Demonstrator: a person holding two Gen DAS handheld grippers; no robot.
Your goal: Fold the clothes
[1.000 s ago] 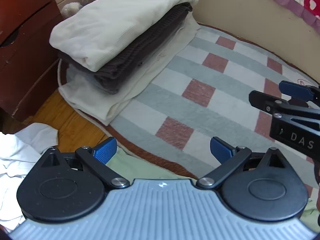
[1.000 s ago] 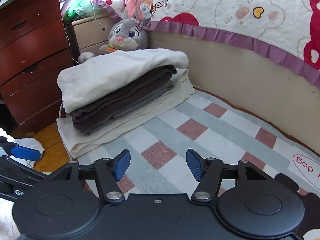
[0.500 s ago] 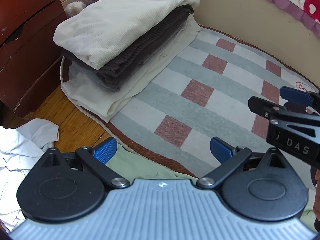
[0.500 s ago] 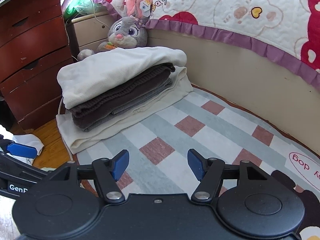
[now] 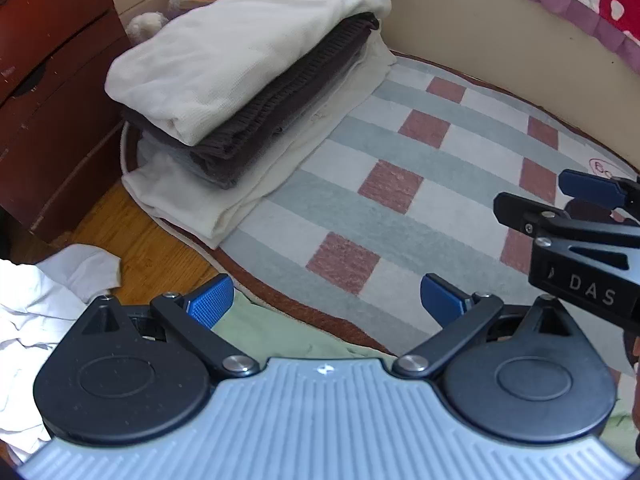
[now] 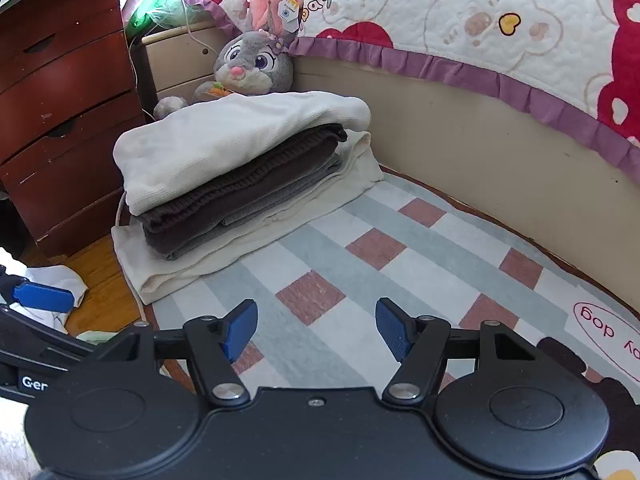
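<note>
Folded stack of clothes point(image 6: 244, 176) sat at the far left end of the checked rug point(image 6: 384, 276), against the dresser point(image 6: 60, 112) and in front of a plush rabbit point(image 6: 252, 68): cream knit on top, dark brown knit under it, a grey layer below that, a cream piece at the bottom spreading wider than the rest. A pale green garment point(image 5: 280, 336) lay flat right under the left claw point(image 5: 326, 302), on the near edge of the rug; a crumpled white garment point(image 5: 44, 300) lay on the wood floor point(image 5: 132, 240) to its left. Left claw pointed steeply down over the green cloth, blue pads spread wide, nothing between them, not touching the fabric as far as could be seen. Right claw point(image 6: 316, 330) was angled down less steeply over bare rug, jaws spread, nothing between them; in the left view it reached in from the right edge, well apart from the left one. Neither hand of the person visible; both claw bodies filled the lower part of each view. Most of the green garment was hidden by the left claw body, so its shape and fold could not be made out. White garment was cut off at the frame edge. Rabbit's lower body was hidden behind the stack. Bed side panel point(image 6: 500, 168) ran along the far edge of the rug, with a quilted cover point(image 6: 480, 20) with purple frill hanging over it. A small beige cabinet point(image 6: 176, 60) stood behind the rabbit. Nothing lay on the rug between the claws and the stack.
</note>
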